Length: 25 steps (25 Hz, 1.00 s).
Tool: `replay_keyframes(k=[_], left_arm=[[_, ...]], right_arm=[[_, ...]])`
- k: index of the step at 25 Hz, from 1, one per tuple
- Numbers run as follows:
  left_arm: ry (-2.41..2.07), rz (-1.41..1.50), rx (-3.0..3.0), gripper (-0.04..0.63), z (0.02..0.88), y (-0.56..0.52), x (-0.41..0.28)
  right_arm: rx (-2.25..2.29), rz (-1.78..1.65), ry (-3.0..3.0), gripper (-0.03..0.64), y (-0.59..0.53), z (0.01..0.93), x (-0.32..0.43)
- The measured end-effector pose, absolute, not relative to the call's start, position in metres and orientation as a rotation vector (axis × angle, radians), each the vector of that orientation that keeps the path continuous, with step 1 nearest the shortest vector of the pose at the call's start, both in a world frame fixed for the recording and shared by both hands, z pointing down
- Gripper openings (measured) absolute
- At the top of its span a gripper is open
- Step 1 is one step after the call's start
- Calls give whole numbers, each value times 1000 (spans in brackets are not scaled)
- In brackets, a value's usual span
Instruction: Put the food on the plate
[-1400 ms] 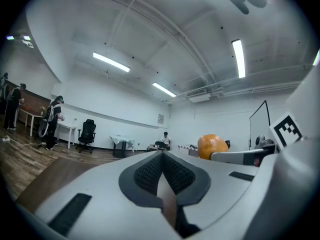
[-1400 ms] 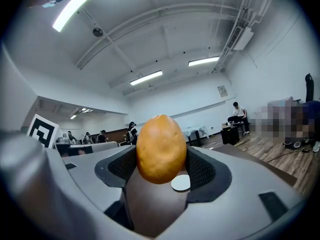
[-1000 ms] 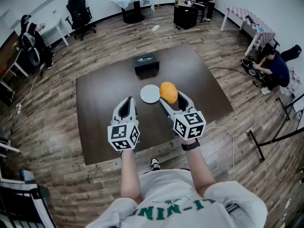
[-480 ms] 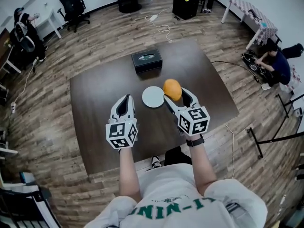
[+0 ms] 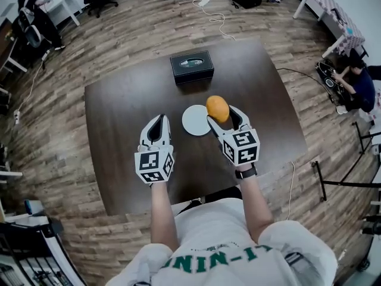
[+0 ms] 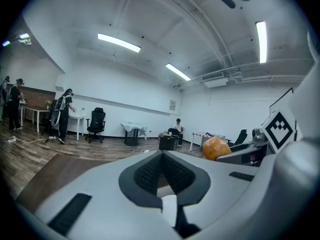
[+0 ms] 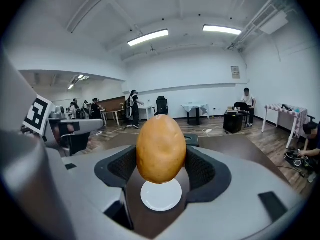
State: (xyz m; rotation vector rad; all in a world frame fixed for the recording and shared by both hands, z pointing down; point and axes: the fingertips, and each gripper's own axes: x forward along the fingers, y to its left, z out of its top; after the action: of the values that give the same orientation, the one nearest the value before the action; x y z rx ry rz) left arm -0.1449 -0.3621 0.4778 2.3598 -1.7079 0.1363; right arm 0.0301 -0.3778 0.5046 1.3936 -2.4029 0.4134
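Two grippers are held over the table (image 5: 119, 159) at mid-frame. Food (image 5: 218, 108) is clamped in the jaws of the right gripper (image 5: 224, 117) at the right edge of the plate (image 5: 194, 121), likely for setting down there. The left gripper (image 5: 159, 124) is held closed and empty, clear of that path.

Right tool (image 5: 224, 114) holds the potato (image 5: 217, 108) — just beside the plate (image 5: 193, 121).

shirt (image 5: 229, 252): white, short sleeves, green lettering | watch (image 5: 245, 173): black, right wrist
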Motion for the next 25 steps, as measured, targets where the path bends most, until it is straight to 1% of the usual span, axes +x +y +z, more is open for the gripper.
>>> replay_keyframes(k=[11, 25], left_arm=[[-1722, 216, 2317, 14, 526, -404, -143], [-1704, 237, 2291, 14, 581, -433, -143]], right_arm=[[1283, 537, -2380, 318, -424, 563, 17], [1175, 623, -2285, 318, -442, 648, -5]])
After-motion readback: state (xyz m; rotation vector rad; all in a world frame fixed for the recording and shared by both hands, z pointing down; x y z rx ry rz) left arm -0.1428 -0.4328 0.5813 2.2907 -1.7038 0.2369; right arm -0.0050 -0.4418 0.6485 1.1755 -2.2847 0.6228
